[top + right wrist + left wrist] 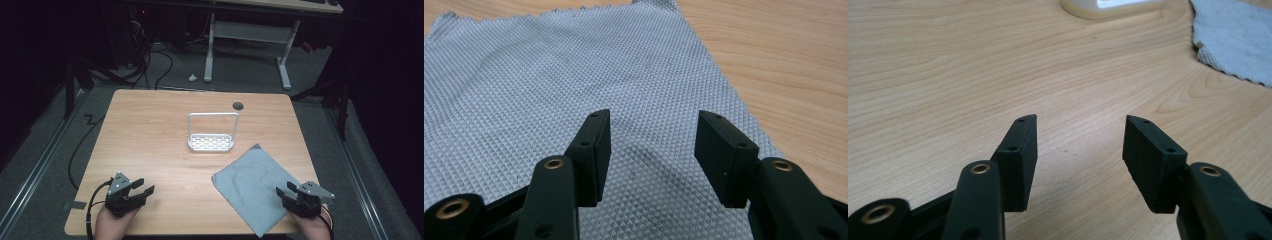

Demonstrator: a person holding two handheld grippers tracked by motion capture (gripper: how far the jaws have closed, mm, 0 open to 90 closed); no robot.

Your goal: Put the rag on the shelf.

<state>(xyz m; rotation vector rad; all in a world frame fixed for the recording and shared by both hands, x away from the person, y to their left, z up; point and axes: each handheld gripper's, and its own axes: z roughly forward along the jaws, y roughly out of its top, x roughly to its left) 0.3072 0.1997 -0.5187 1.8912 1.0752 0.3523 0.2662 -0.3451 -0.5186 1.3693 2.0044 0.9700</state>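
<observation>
A grey textured cloth [252,182] lies flat on the wooden table [150,130] at the front right; its weave spreads across the right gripper view [549,75] and a corner of it shows in the left gripper view [1233,37]. My right gripper [284,192] stands open just above the cloth's right edge, nothing between its jaws [651,120]. My left gripper [144,185] is open over bare wood at the front left, jaws empty [1080,120]. A white rack [211,142] with a tall wire handle stands mid-table; its base edge shows in the left gripper view [1108,7].
A round dark hole [238,105] sits near the table's far edge. Beyond the table stand a white desk frame [247,35] and cables on the grey floor. Metal rails run along both sides of the table.
</observation>
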